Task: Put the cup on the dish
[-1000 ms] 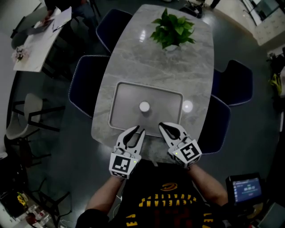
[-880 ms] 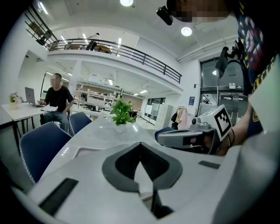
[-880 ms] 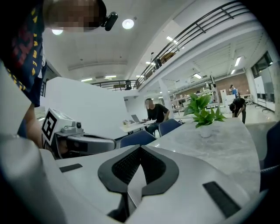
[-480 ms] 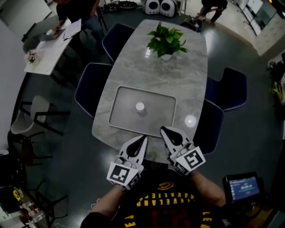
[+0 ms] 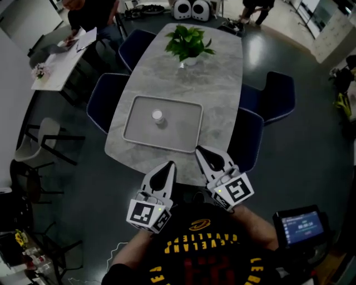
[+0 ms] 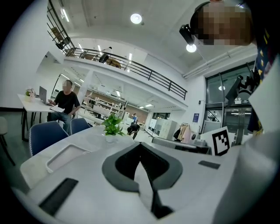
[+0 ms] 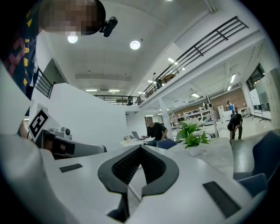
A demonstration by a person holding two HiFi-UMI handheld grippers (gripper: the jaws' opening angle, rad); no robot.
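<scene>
At the far left a side desk (image 5: 58, 58) is seen, and the person (image 5: 92, 12) seated at it is cut off by the top edge. A dark chair (image 5: 103, 103) is tucked against the left side of the grey table (image 5: 219, 83). The dish (image 5: 181, 128) lies on the near half of the table, and the cup (image 5: 158, 116) stands upright on it, left of the dish's middle. The cup is small and pale, with details too fine to be made out. At the table's near edge the left gripper (image 5: 169, 166) is held with its jaws fully together and nothing between them. In the left gripper view only the dish's rim is caught beyond the jaws, and the cup cannot be found there. A potted plant (image 5: 187, 40) stands at the table's far end. The right gripper (image 5: 201, 151) is likewise closed on nothing, its tip just beside the dish's near right corner. Both grippers are well apart from the cup. At the lower right a small lit screen (image 5: 299, 226) is seen — its writing is too blurred to be read.
</scene>
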